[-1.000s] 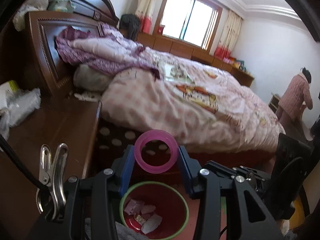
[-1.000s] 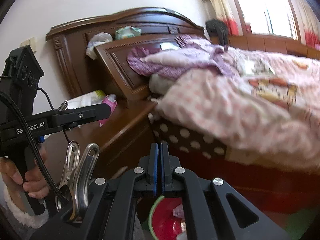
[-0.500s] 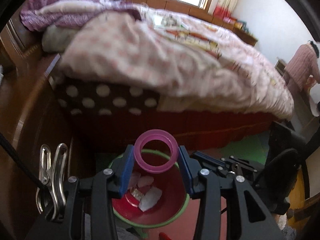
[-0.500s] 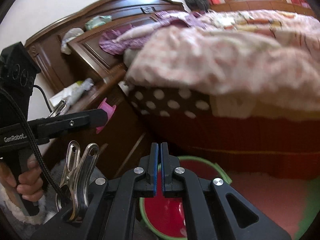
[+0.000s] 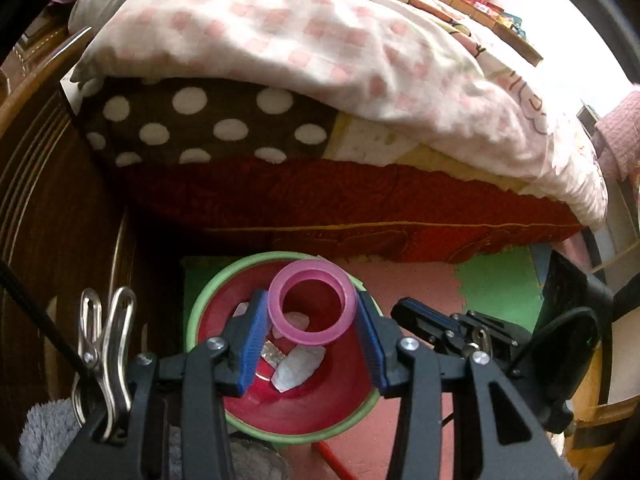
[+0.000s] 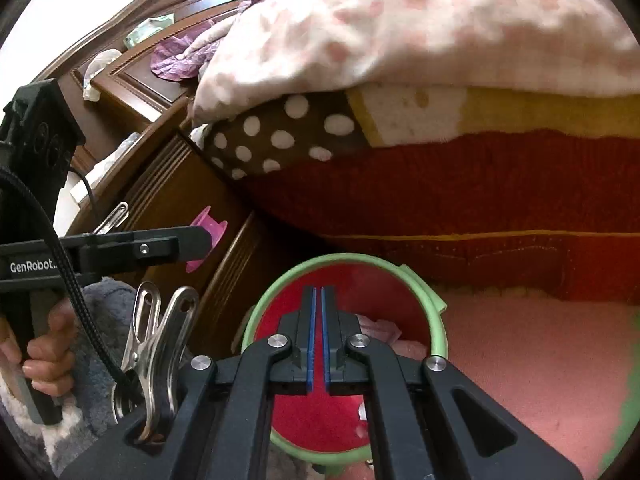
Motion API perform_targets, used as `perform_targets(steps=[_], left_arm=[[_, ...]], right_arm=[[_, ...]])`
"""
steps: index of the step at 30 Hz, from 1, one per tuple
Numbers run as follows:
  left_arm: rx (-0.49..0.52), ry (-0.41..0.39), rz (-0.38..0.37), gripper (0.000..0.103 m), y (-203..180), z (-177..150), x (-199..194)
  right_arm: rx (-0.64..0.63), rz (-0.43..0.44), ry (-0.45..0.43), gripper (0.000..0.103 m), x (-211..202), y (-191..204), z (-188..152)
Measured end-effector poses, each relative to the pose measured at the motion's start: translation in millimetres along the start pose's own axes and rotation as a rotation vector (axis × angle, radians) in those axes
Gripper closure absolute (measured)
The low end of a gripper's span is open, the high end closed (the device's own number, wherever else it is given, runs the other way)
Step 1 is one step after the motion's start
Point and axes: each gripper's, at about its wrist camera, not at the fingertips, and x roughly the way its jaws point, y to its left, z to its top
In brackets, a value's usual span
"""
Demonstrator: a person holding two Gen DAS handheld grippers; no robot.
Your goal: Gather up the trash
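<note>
Pink plastic, a hollow spool [image 5: 312, 307], sits clamped between the blue pads of our left claw [image 5: 311, 334], directly above the red bin [image 5: 280, 408] with the green rim. White scraps of trash [image 5: 298, 368] lie at the bin's bottom. Our right claw [image 6: 319, 338] is clenched on nothing, its pads nearly touching, also over the bin. Beside the bin stands the bed [image 5: 360, 196], its pink checked quilt [image 5: 280, 28] hanging over a dotted brown blanket [image 5: 208, 124].
</note>
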Motion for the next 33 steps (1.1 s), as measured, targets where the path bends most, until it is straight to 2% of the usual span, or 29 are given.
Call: perform_targets(steps=[6,9,12,15,19,21,23,24,27,29,32,33], left_arm=[[0.003,0.032,0.022,0.058,-1,2,7],[0.012,0.048,0.038,0.057,-5,4,11],[0.016,0.069,0.052,0.049,-9,8,16],[-0.002,0.086,0.047,0.043,-11,9,21],[-0.022,0.085,0.031,0.042,-15,11,19],[-0.041,0.095,0.006,0.042,-16,13,16],[-0.054,0.088,-0.014,0.042,-19,17,11],[-0.053,0.079,-0.019,0.042,-22,20,7],[-0.055,0.038,-0.029,0.041,-25,29,-7],[-0.061,0.017,-0.042,0.039,-25,33,-13],[-0.065,0.005,-0.049,0.039,-23,36,-15],[-0.070,0.005,-0.053,0.039,-21,37,-14]], right_arm=[[-0.014,-0.021,-0.026,0.099,-2,-1,-5],[-0.041,-0.093,-0.104,0.099,-19,0,-13],[-0.092,-0.168,-0.162,0.097,-40,-7,-31],[-0.060,-0.208,-0.155,0.089,-54,-29,-52],[-0.003,-0.266,-0.121,0.072,-57,-61,-91],[0.013,-0.349,-0.068,0.070,-41,-72,-116],[-0.040,-0.457,0.049,0.070,-10,-72,-140],[-0.078,-0.464,0.086,0.070,3,-70,-150],[-0.203,-0.417,0.223,0.070,50,-62,-186],[-0.255,-0.355,0.296,0.059,75,-57,-208],[-0.300,-0.276,0.354,0.044,102,-53,-231],[-0.304,-0.253,0.376,0.042,110,-52,-236]])
